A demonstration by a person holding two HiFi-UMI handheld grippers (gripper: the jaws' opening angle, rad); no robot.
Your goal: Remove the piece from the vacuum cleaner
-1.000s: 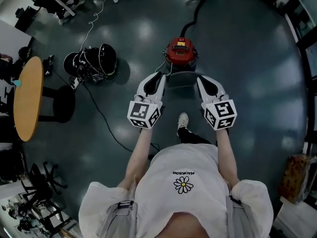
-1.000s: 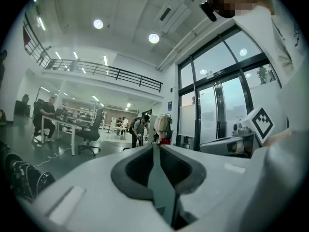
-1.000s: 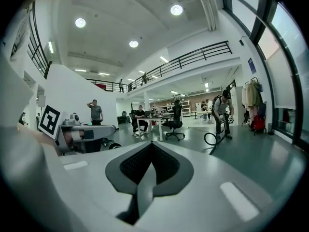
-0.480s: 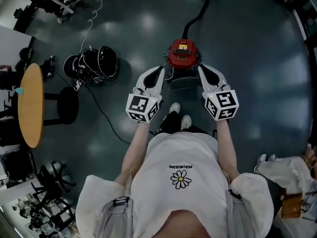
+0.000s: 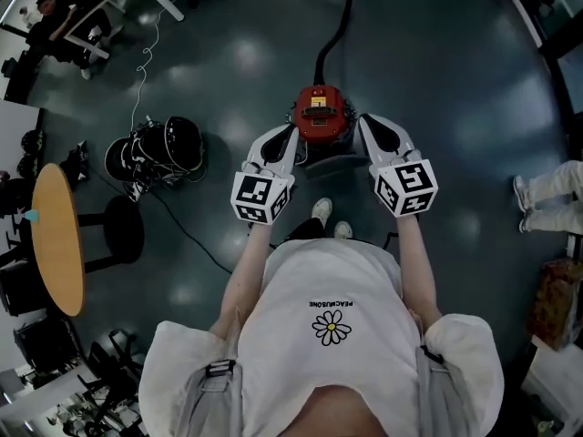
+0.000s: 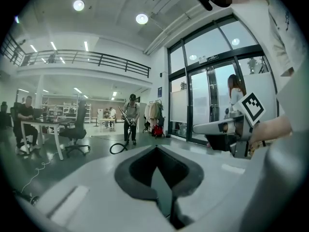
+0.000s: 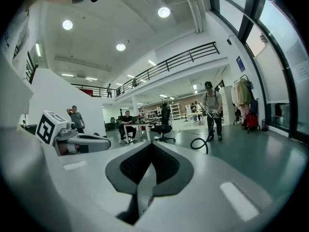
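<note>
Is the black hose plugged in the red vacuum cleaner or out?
Seemingly in: in the head view the hose runs unbroken to the far edge of the vacuum cleaner; joint unclear.

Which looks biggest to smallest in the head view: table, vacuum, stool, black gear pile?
1. Table, clearly largest.
2. Black gear pile.
3. Vacuum and stool: they look about alike, so I won't rank them.

Dark glossy floor point(image 5: 455, 89), red vacuum cleaner point(image 5: 320, 115) on it — black hose point(image 5: 333, 27) leading off, round table point(image 5: 56, 239)
</note>
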